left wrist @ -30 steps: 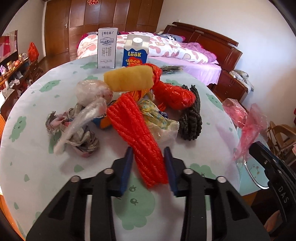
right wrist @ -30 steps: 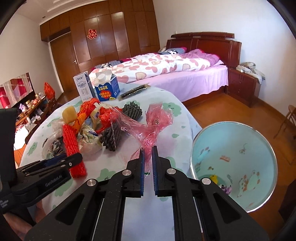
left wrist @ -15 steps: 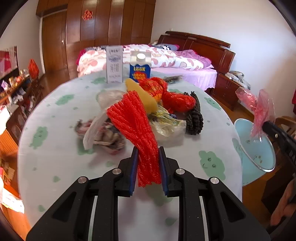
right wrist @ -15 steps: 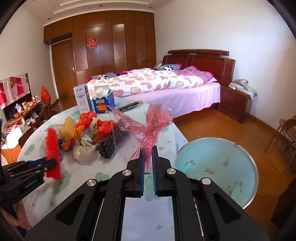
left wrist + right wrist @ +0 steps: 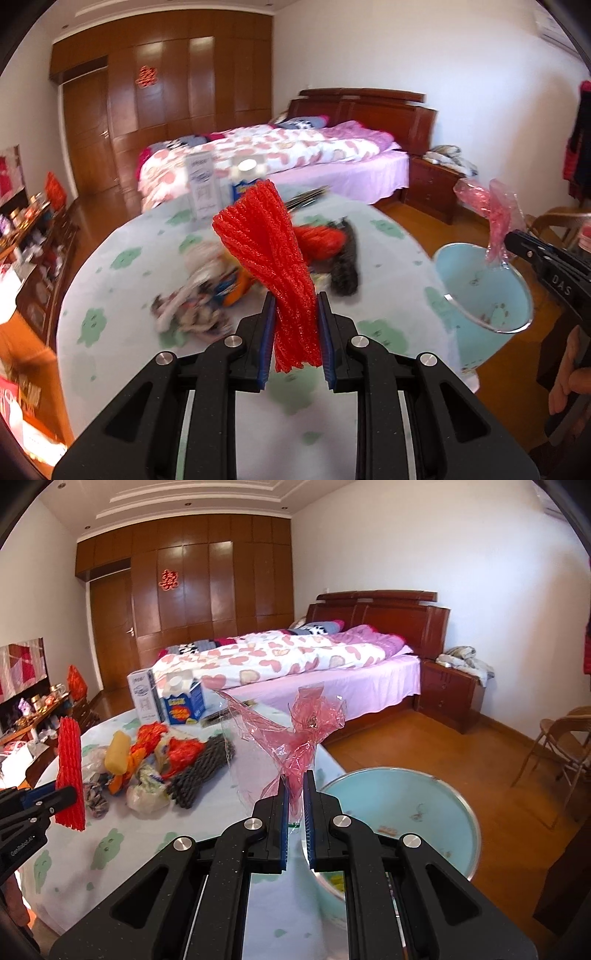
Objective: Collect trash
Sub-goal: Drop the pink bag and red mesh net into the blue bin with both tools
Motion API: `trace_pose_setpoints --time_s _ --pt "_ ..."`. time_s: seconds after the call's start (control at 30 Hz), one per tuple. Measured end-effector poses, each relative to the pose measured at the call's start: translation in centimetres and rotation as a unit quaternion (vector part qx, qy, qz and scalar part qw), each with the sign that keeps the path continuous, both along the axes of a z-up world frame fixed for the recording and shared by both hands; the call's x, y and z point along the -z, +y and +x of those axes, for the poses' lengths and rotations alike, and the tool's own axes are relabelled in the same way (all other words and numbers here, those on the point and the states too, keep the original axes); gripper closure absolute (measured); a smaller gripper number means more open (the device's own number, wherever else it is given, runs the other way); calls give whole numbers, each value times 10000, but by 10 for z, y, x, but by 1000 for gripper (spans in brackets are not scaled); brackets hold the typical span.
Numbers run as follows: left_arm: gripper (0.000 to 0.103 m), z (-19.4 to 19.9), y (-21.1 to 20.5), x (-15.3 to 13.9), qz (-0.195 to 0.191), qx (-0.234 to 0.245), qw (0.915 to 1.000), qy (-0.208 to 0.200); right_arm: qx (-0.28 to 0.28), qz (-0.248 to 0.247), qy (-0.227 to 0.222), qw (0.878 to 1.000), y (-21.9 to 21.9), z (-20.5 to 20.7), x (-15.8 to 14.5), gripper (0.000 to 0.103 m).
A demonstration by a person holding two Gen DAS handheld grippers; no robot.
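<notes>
The left tool (image 5: 295, 317) is clamped on a red foam net sleeve (image 5: 269, 258), held above the worktop (image 5: 388, 266). The right tool (image 5: 294, 794) is closed on a crumpled pink cellophane wrapper (image 5: 306, 734), beside the light-blue bin (image 5: 436, 812). Remaining trash (image 5: 159, 764) lies piled on the worktop.

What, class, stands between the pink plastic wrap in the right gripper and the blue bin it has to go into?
Nothing visible. The right gripper holds the pink plastic wrap up near the table's edge, and the blue bin stands open beside it, with only clear air between them.
</notes>
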State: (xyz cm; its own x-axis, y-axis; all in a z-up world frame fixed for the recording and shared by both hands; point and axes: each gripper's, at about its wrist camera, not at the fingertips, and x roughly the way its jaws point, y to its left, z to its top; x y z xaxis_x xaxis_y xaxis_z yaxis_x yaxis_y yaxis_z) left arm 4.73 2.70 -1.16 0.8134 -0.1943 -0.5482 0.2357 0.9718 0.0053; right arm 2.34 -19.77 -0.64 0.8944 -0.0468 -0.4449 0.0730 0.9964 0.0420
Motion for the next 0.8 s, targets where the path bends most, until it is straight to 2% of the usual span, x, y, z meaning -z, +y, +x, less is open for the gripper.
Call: trace_pose_setpoints --time_s 0.2,0.53,0.8 --pt "81 5 -37 -11 -107 539 9985 1 364 -33 -43 9993 -26 -8 -3 95" --pt "81 5 -99 -20 59 1232 9923 -105 922 -12 11 9957 -73 -15 3 95" --pt "81 6 -150 -20 219 1705 9851 -60 1174 26 320 9926 -100 -11 21 94"
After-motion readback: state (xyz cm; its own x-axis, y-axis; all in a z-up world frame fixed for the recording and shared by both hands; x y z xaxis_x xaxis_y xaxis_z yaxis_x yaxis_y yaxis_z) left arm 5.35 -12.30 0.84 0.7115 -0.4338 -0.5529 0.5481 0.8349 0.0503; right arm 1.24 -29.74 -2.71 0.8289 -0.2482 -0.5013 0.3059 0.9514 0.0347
